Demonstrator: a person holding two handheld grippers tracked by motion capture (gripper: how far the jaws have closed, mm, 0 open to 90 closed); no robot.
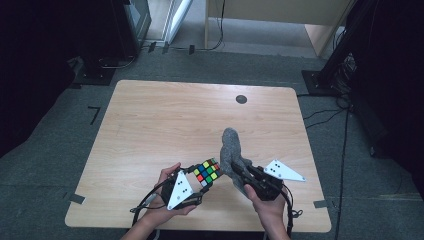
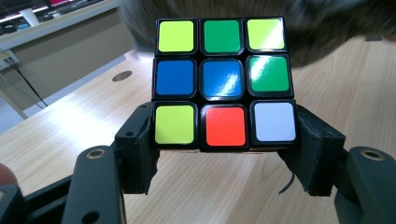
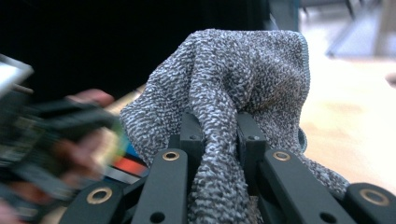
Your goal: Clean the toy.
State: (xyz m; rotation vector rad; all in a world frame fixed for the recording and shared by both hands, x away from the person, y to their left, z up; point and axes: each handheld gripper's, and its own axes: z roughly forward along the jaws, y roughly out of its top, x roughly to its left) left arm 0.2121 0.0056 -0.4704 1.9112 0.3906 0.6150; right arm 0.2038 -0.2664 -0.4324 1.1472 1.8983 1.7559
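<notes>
We clamp the puzzle cube [image 2: 224, 84] in our left tongs [image 2: 224, 140], lifted off the worktop [image 1: 150, 125], while our right tongs [image 3: 219, 135] pinch the grey cloth [image 3: 233, 74] beside it, probably to wipe its faces.

Both forearms come in from the near edge of the table, hands close together. The left hand [image 1: 167, 192] wraps the left gripper [image 1: 200, 181], whose jaws stand partly apart, pressed on something held between them. The right hand [image 1: 267, 202] holds the right gripper [image 1: 239, 172] angled toward the left one, jaws nearly together and pinching, apparently raised off the table.
</notes>
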